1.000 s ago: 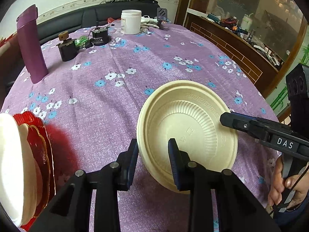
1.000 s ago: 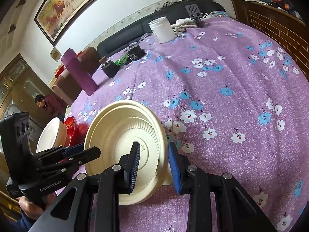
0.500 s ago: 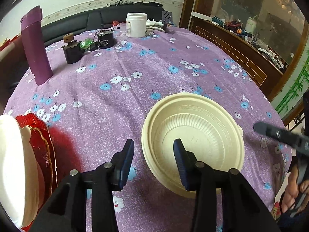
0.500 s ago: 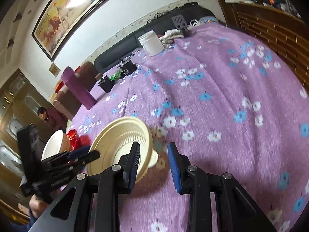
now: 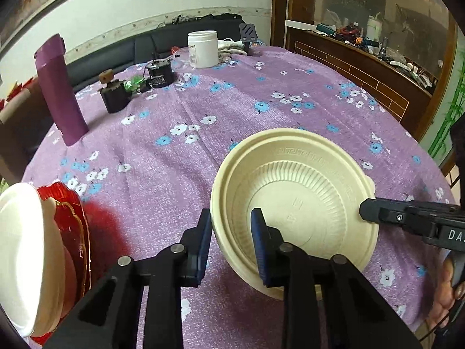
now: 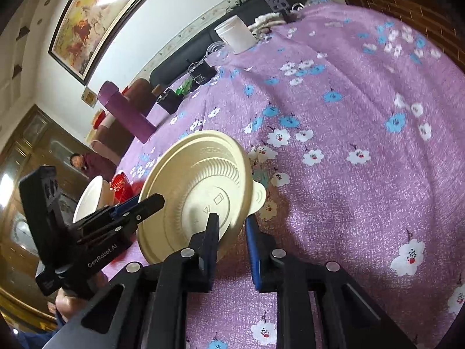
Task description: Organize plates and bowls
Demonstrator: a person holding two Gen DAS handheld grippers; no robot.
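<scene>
The surface (image 5: 238, 133) under my claws wears a purple cloth printed with blue and white flowers. Along its far side stand a white lidded jar (image 5: 202, 49), a round black device (image 5: 160, 73), a small dark block with a cork-like knob (image 5: 112, 96) and a tall purple flask (image 5: 59, 90) — well apart from the near edge. At my left edge a red dish (image 5: 76, 232) lies under a white bowl (image 5: 23, 258) — only partly in view.

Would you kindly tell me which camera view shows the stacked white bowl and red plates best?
The left wrist view: the white bowl and red plates beneath it fill the lower left edge, large though cropped. The right wrist view shows the bowl and plates small and distant, partly behind the left tongs.
</scene>
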